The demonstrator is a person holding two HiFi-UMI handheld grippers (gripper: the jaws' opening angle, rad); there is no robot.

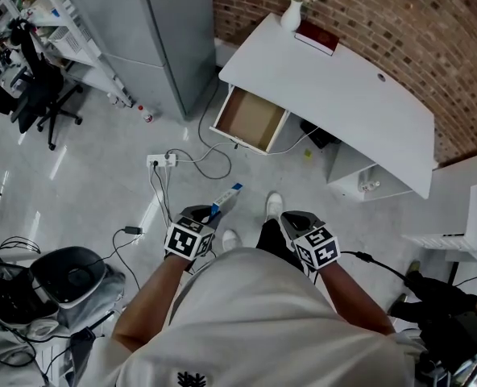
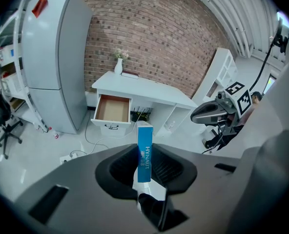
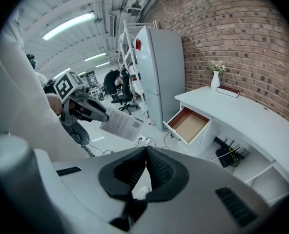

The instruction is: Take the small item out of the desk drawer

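Note:
My left gripper is shut on a small blue-and-white box, held low in front of the person's body, well back from the desk. In the left gripper view the box stands upright between the pads. The white desk is against the brick wall, and its drawer hangs open, showing only a bare brown bottom. My right gripper hovers beside the left one. Its pads meet at the tips with nothing between them. The right gripper view also shows the box and the open drawer.
A power strip with trailing cables lies on the floor between me and the drawer. A tall grey cabinet stands left of the desk. A vase and a red book sit on the desk's far end. An office chair stands at left.

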